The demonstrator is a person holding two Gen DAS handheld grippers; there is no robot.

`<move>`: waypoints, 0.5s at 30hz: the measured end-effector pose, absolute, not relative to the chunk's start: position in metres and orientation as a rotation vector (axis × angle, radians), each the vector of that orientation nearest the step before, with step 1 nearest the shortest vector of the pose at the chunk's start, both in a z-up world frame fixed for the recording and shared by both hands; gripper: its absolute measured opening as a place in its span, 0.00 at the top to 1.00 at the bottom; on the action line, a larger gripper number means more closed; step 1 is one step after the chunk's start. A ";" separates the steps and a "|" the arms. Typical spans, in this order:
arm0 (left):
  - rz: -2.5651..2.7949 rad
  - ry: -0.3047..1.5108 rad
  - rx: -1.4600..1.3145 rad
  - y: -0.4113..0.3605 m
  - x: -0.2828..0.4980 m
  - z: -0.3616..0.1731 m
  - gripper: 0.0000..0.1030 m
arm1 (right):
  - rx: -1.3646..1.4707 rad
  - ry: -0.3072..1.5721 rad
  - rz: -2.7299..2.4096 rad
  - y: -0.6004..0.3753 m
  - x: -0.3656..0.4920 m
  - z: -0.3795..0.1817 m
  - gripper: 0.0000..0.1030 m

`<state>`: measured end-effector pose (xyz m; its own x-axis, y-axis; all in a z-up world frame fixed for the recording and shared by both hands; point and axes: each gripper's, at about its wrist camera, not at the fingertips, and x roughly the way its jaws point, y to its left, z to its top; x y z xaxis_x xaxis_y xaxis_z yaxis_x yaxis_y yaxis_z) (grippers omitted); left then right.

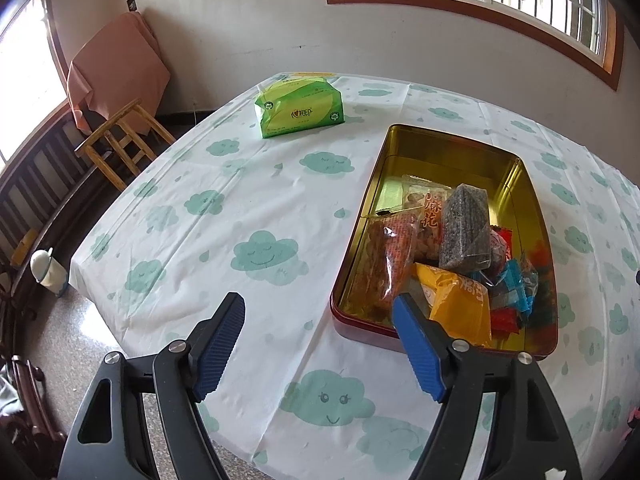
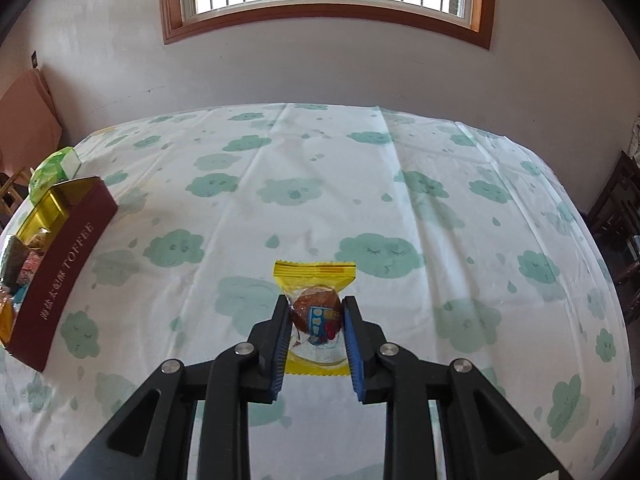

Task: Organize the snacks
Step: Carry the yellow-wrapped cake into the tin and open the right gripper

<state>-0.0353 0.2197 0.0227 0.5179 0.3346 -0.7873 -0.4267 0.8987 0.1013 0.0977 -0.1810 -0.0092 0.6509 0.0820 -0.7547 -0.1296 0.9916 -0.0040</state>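
A maroon tin box (image 1: 362,328) with a gold inside sits on the cloud-print tablecloth, holding several wrapped snacks, among them a grey seed bar (image 1: 466,232) and an orange packet (image 1: 460,304). My left gripper (image 1: 318,310) hangs open over the tin's near left corner, nothing between its blue pads. In the right wrist view my right gripper (image 2: 315,320) is shut on a yellow-wrapped cake packet (image 2: 314,280), held just above the cloth. The same tin (image 2: 60,276) lies at the far left there.
A green tissue pack (image 1: 299,109) stands at the table's far side, left of the tin. A wooden stool (image 1: 122,140) and a draped chair stand beyond the left table edge. Dark furniture (image 2: 616,216) borders the right side. A wall with a window runs behind the table.
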 end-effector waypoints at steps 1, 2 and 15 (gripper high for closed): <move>0.460 0.921 -0.109 0.220 -0.036 0.022 0.28 | -0.062 0.848 0.137 -0.173 0.096 -0.006 0.75; 0.462 0.922 -0.110 0.220 -0.036 0.022 0.28 | -0.063 0.843 0.160 -0.164 0.093 -0.003 0.75; 0.494 0.920 -0.139 0.237 -0.046 0.024 0.28 | -0.084 0.816 0.423 -0.056 0.063 0.028 0.75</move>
<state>-0.0459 0.2369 0.0235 0.5030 0.3497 -0.7904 -0.4659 0.8799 0.0928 0.0635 -0.0561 0.0277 0.6070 0.3337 -0.7212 -0.3975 0.9134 0.0880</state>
